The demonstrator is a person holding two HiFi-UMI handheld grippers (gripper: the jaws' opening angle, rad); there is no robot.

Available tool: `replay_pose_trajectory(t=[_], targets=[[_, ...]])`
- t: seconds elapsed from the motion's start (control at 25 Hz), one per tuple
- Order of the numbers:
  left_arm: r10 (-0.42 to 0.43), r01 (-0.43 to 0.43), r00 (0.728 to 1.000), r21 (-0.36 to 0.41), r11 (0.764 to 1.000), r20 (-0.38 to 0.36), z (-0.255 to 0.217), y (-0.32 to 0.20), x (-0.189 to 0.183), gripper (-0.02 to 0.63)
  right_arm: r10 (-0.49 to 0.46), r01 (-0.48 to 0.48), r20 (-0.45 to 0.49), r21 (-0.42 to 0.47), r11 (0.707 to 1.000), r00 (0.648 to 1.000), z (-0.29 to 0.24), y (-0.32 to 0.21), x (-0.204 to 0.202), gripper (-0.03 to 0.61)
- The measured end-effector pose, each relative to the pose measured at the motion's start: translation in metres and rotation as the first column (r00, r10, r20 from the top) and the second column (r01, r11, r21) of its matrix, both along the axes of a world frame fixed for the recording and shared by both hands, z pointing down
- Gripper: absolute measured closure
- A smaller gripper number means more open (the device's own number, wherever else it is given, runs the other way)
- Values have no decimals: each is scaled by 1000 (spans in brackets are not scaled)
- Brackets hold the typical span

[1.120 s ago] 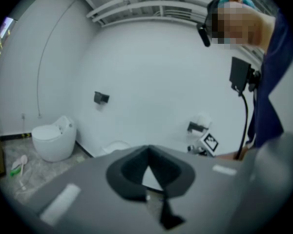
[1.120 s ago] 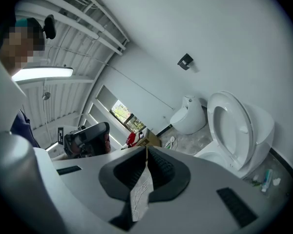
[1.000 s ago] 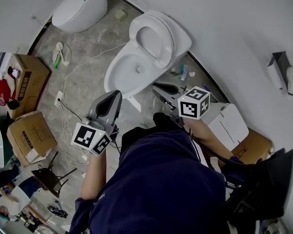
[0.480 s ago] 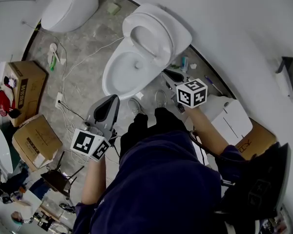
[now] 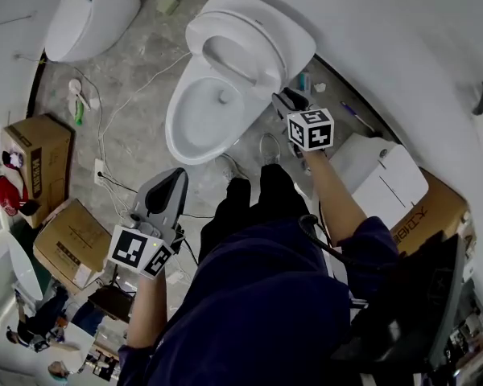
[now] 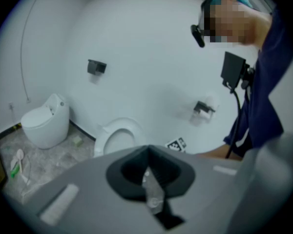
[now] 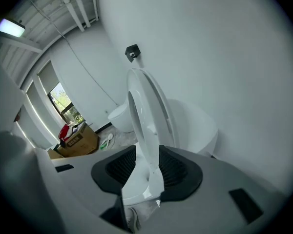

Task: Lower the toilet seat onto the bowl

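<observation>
Reaching the right tongs in at the toilet seat. Seat standing upright just in front of the lid, not lying on the bowl below. Having just been opening these jaws; holding them apart now, released, with the seat's near edge passing between them. Keeping the left tongs clenched on nothing, well short of the toilet and pointing toward it. Standing near cardboard boxes lying on the floor off to the left.
</observation>
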State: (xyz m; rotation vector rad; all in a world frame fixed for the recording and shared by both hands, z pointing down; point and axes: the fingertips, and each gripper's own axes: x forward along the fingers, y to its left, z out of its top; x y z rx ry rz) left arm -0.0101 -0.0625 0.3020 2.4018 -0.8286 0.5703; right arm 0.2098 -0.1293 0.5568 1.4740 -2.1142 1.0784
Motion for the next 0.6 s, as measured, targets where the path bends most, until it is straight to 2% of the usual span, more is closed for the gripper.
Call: replay_pose_trajectory(t=[0.32,0.6], targets=[[17,-15,999,-59,998,29,17,-4,-13,610,31,-33,-72,-32,999,997,39,-11,5,436],[22,-18,999,-85,996,47,24,0,-15,609,41,-44,-75,-48,998,996,58,-16,11,436]])
